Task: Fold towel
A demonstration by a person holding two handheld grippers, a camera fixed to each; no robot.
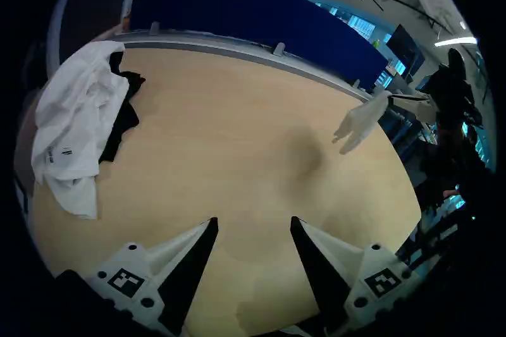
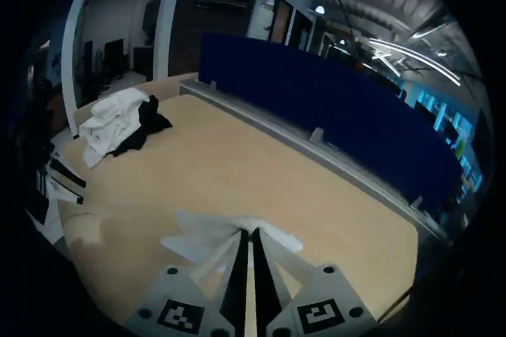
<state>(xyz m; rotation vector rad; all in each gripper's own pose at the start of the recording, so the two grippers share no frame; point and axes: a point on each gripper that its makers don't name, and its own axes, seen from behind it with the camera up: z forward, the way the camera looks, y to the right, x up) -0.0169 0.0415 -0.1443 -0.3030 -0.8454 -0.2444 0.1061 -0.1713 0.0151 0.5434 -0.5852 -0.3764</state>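
Left gripper (image 1: 253, 219): fingers spread wide, nothing between them, held above the near part of a light wood table (image 1: 221, 134). Bare tabletop shows through the gap. Right gripper (image 2: 246, 231): fingers pressed together with only a thin dark slit between them, their tips meeting on a small white towel (image 2: 281, 237). The towel spreads out to both sides of the tips, with a jagged edge on the left, and it looks pinched there. Right gripper view does not settle whether the towel rests on the table (image 2: 221, 166) or hangs above it. In the left gripper view, a limp white shape that looks like the towel (image 1: 357, 125) hangs in the air over the far right edge of the table, with a soft shadow on the wood just left of it. What holds it up there is too blurred to make out. At the far left corner of the table lies a white cloth pile (image 1: 76, 116), bunched and partly draped over a black cloth (image 1: 123, 119). The right gripper view shows the same white cloth pile (image 2: 111, 119) and black cloth (image 2: 148, 125), well apart from the towel. A grey rail (image 1: 253, 52) runs along the back edge of the table, and a blue partition (image 1: 253, 14) stands upright behind it.
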